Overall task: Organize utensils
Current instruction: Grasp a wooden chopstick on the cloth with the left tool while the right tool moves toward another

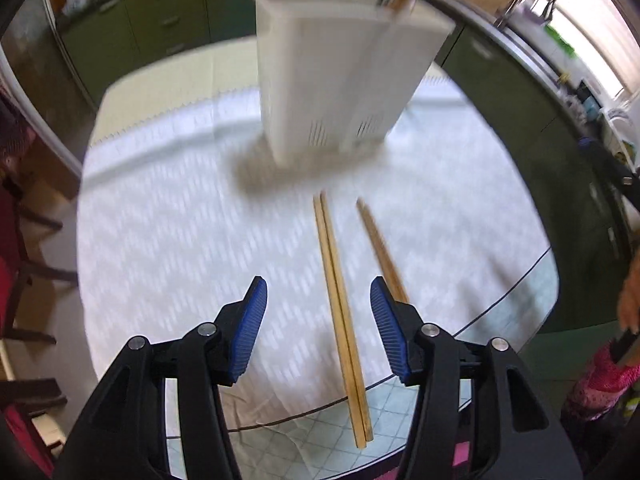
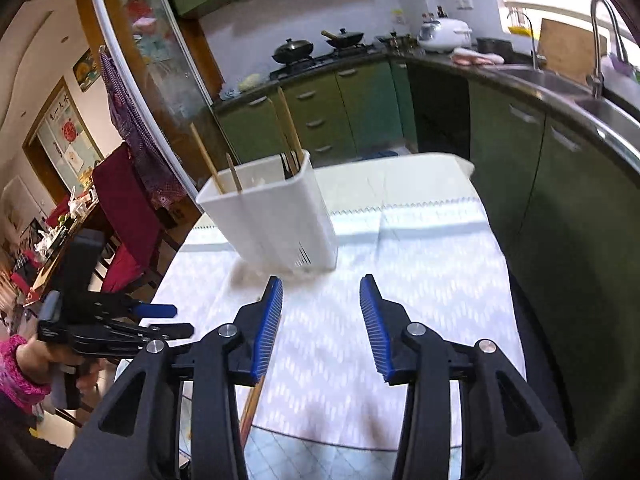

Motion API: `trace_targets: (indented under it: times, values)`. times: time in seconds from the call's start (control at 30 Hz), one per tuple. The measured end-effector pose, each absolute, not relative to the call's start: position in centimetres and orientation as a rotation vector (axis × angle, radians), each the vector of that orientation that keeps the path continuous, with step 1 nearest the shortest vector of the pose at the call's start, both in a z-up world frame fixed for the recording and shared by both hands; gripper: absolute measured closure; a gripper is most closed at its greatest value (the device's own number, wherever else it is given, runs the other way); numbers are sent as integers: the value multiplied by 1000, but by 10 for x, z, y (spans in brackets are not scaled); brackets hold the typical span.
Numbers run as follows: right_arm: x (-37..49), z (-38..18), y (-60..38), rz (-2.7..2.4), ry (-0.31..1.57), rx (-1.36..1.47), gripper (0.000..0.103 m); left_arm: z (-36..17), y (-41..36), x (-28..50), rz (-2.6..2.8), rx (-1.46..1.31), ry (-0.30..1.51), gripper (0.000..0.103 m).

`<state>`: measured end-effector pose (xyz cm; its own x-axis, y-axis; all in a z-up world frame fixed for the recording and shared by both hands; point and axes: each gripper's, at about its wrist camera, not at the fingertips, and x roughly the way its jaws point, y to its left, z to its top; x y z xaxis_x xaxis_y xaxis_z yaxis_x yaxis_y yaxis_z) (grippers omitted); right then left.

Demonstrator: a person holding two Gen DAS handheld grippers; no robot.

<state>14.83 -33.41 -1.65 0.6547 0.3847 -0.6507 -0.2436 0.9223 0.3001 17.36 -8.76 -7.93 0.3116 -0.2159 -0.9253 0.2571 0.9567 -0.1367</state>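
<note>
A white utensil holder (image 1: 336, 76) stands on the table with several chopsticks sticking out of its top; it also shows in the right wrist view (image 2: 276, 216). A pair of wooden chopsticks (image 1: 340, 312) lies flat on the cloth between the jaws of my left gripper (image 1: 318, 296), which is open above them. A third chopstick (image 1: 380, 248) lies just right of the pair, running under the right finger. My right gripper (image 2: 320, 292) is open and empty, short of the holder. The left gripper also shows in the right wrist view (image 2: 160, 316). A chopstick end (image 2: 252, 400) shows below my right gripper's left finger.
The table carries a white patterned cloth (image 1: 180, 240) over a glass top, whose near edge (image 1: 500, 304) is close. Green kitchen cabinets (image 2: 560, 208) and a sink counter run along the right. A chair with red fabric (image 2: 124, 208) stands at the left.
</note>
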Motion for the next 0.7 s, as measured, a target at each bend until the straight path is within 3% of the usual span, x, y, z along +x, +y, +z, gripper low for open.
trace_targets:
  times: [0.13,0.3,0.7]
  values:
    - [141,-28,-336,373,800,204,62,-102,-97,182,-281,67,1251,52]
    - [140,-31,-337,387,809,219,59,-123,-107,192,-270,91,1299,61]
    - [145,-37,-337,405,836,242,59,-136,-111,200,-259,122,1318,67]
